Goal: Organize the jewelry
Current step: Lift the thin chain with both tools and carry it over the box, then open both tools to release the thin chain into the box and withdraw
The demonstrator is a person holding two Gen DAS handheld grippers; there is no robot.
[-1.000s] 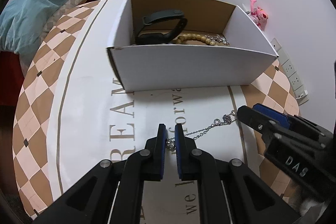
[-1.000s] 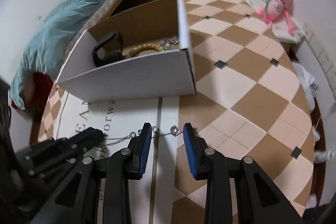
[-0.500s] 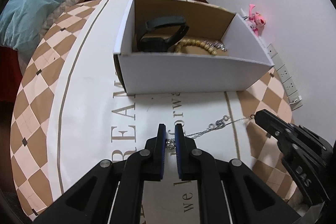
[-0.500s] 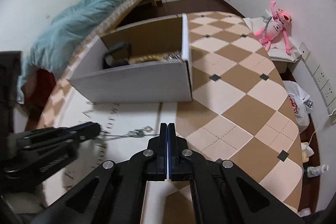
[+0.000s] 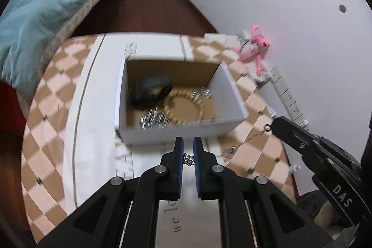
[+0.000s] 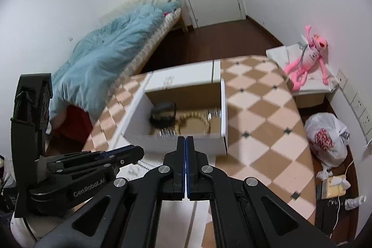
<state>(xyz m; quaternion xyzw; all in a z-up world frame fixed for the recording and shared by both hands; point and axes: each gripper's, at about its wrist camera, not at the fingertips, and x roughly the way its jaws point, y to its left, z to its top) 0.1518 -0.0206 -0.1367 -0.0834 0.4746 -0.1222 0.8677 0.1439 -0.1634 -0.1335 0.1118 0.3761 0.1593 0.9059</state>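
A thin silver chain hangs stretched in the air between my two grippers. My left gripper is shut on its beaded end. My right gripper is shut on the other end, seen in the left wrist view. Both are lifted above the table, just in front of an open white cardboard box. The box holds a black wristband, a wooden bead bracelet and silver jewelry.
The table has a checkered cloth with a white lettered runner. A bed with a teal blanket is at the left. A pink plush toy and a plastic bag are at the right.
My right gripper shut on the chain's free end. Both grippers rose off the table, lifting the chain, so the box's inside now shows from above.
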